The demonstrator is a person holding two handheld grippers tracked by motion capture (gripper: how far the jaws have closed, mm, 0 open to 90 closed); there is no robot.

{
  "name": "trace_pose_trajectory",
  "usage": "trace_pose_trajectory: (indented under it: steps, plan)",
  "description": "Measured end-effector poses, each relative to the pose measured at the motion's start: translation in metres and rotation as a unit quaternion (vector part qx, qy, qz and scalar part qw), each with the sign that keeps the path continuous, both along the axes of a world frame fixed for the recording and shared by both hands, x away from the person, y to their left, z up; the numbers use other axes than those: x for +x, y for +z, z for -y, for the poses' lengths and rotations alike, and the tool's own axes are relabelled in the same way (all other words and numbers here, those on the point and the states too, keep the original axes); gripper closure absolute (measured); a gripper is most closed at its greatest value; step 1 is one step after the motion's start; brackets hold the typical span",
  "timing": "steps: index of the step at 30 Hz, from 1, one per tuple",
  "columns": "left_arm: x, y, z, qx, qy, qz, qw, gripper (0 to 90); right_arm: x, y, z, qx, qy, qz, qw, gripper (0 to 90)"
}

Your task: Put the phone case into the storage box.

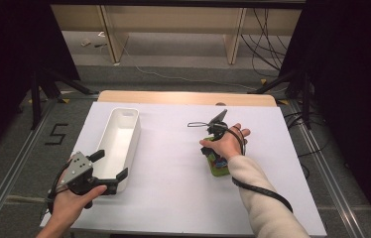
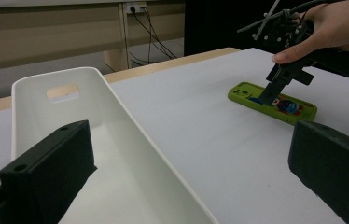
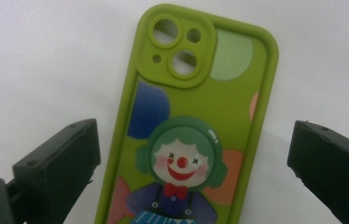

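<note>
White tabletop (image 1: 173,163): green phone case (image 3: 196,126) flat, back up, directly under right gripper (image 3: 189,154), between its wide-spread jaws, long axis along the view so they straddle its width; left gripper (image 1: 108,166) also wide, well apart by white bin (image 1: 116,141).

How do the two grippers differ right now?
The right gripper hangs straight over the green phone case, jaws spread either side of it; the left gripper is beside the white bin, its jaws straddling the bin's near end. The right points down, the left forward along the table. Both are open and hold nothing.
</note>
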State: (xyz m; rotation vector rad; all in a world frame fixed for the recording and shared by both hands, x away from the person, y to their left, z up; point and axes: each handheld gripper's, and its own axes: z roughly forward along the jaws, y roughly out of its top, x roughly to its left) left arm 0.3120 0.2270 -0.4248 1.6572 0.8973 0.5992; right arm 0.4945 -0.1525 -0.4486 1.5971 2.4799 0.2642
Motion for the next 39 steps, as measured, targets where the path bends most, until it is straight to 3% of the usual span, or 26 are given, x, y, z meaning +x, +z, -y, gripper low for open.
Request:
trace_pose_trajectory:
  steps: [39]
  plan:
    - [0.0,-0.001,0.0,0.0,-0.002,0.0,1.0,0.0,0.005,-0.014,-0.007,-0.03,0.0,-0.042,0.9987,6.0]
